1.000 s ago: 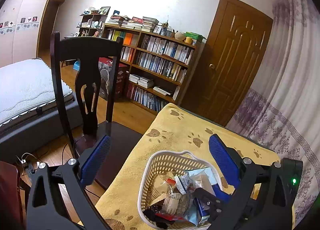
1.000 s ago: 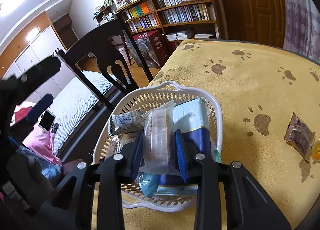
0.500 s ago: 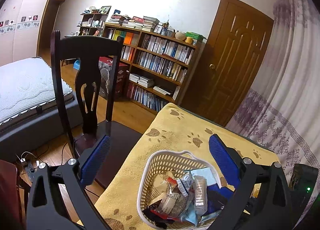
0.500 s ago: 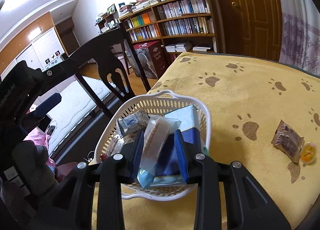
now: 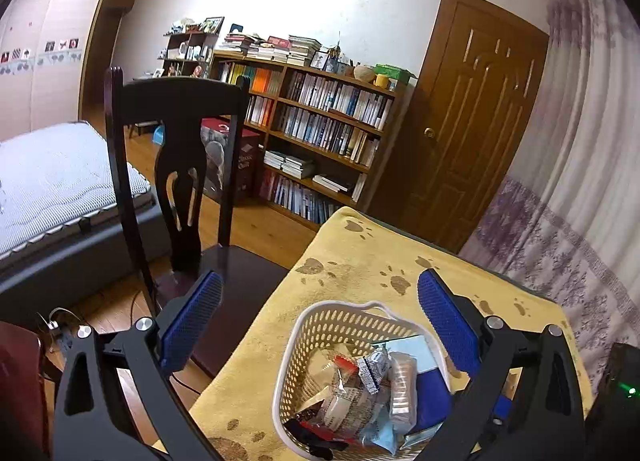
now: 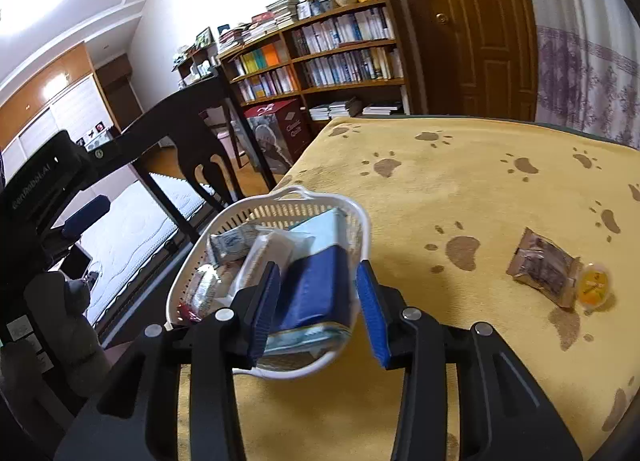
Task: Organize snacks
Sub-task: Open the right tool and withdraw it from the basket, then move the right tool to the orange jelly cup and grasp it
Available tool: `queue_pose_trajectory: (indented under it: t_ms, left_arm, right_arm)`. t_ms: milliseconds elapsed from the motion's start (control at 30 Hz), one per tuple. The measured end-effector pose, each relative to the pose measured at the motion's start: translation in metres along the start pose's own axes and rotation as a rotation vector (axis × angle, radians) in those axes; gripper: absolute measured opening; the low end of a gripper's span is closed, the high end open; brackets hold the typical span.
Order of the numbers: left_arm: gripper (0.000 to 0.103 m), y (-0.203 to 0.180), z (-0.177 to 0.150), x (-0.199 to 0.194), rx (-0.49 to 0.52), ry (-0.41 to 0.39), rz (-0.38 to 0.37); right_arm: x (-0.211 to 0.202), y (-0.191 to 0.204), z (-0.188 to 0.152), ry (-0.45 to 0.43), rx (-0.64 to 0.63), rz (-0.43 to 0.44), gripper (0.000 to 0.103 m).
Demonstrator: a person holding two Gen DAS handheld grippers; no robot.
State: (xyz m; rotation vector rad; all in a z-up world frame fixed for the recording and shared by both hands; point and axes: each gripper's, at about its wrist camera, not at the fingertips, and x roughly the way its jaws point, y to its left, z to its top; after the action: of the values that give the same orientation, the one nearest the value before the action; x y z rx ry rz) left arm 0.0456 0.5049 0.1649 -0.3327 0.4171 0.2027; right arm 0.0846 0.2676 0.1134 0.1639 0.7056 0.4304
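Note:
A white slotted basket (image 5: 320,325) (image 6: 362,225) full of snack packets sits on the yellow paw-print cloth (image 6: 460,189). A clear cracker packet (image 5: 402,389) (image 6: 266,255) lies inside it beside a dark blue pack (image 6: 312,289). My right gripper (image 6: 318,307) hovers open just above the basket's near side, nothing between its fingers. My left gripper (image 5: 318,315) hangs wide open above the basket's far rim. On the cloth to the right lie a brown snack packet (image 6: 542,265) and a small yellow jelly cup (image 6: 595,285).
A dark wooden chair (image 5: 176,165) stands at the table's left edge. Behind it are a bed (image 5: 52,177), a bookshelf (image 5: 320,137) and a brown door (image 5: 472,121). A patterned curtain (image 5: 580,181) hangs at the right.
My right gripper opened and let the clear cracker packet drop into the basket, then drew back and up. The left gripper stayed put.

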Motion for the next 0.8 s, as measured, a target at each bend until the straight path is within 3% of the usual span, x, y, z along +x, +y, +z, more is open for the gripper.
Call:
queue_pose_trajectory:
  t_ms: [333, 633, 800]
  left_arm:
    - [0.100, -0.018, -0.004, -0.005, 0.059, -0.026, 0.032]
    - [0.100, -0.036, -0.010, -0.007, 0.109, -0.026, 0.023]
    - [0.100, -0.044, -0.012, -0.007, 0.131, -0.018, 0.009]
  right_arm:
    - [-0.012, -0.030, -0.005, -0.025, 0.067, -0.038, 0.046]
    - [-0.018, -0.066, -0.014, -0.031, 0.131, -0.093, 0.046]
    - [-0.025, -0.094, -0.021, -0.040, 0.177, -0.146, 0.052]
